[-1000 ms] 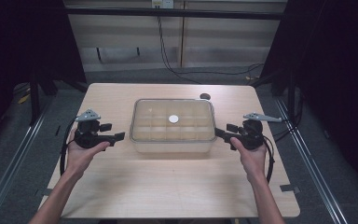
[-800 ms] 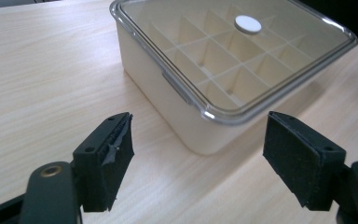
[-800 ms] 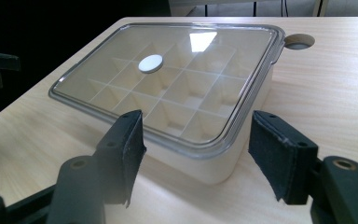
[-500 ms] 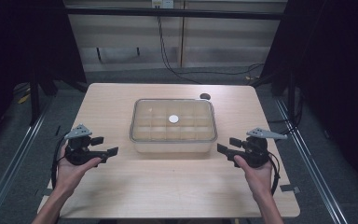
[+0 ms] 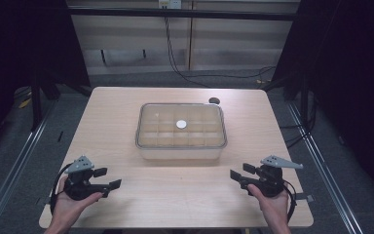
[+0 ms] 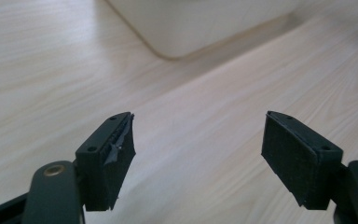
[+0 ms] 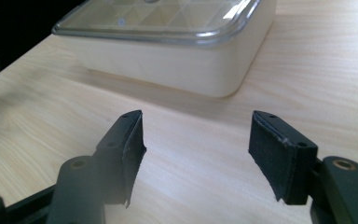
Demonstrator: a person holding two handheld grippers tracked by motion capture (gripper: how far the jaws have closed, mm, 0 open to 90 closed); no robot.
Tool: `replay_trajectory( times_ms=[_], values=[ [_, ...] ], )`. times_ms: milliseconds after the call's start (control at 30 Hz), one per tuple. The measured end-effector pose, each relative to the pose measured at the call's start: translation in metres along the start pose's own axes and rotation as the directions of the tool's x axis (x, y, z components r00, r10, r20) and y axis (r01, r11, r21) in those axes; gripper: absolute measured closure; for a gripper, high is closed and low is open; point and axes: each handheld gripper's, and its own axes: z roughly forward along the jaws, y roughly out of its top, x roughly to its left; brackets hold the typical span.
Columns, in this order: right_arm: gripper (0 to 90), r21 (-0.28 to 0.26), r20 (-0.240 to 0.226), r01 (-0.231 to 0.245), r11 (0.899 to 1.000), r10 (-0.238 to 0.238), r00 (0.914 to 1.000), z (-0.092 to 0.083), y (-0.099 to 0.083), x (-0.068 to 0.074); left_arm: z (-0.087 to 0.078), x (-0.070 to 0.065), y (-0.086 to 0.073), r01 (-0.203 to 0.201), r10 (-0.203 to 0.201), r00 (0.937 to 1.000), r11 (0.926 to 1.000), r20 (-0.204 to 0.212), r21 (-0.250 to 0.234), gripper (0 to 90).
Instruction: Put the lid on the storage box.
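A clear-lidded box [image 5: 181, 130] with several compartments stands shut at the middle of the table, a small white disc [image 5: 181, 124] on its lid. My left gripper [image 5: 108, 178] hovers near the front left of the table, well apart from the box. It is open with bare wood between its jaws [image 6: 199, 116], which have just been closing slightly. The box's corner [image 6: 191, 23] lies ahead of it. My right gripper [image 5: 240, 173] sits at the front right, open and holding nothing [image 7: 196, 114], facing the box's side [image 7: 177, 60].
A small dark round thing [image 5: 214, 101] lies on the wooden table [image 5: 112, 117] behind the box. The table's front edge runs just under both hands. Metal rails run along both sides, and cables lie on the floor beyond.
Both hands have drawn back from the box's sides toward the table's front edge and sunk lower, spreading slightly outward. The box has not moved.
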Motion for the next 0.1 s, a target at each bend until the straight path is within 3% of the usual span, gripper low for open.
replay_trajectory(
  times_ms=[33, 100],
  values=[
    [35.0, 0.001, 0.002, -0.002, 1.000, 0.002, 1.0000, -0.0008, -0.0020, -0.0002, 0.0004, 0.0003, -0.0036, 0.001, -0.001, 1.0000, 1.0000, 0.006, 0.009, 25.1],
    [34.3, 0.000, 0.007, -0.008, 1.000, 0.008, 0.9999, -0.0022, -0.0063, -0.0014, 0.0019, 0.0047, -0.0099, 0.046, -0.047, 0.9982, 0.9985, 0.039, 0.030, 25.2]
  ],
)
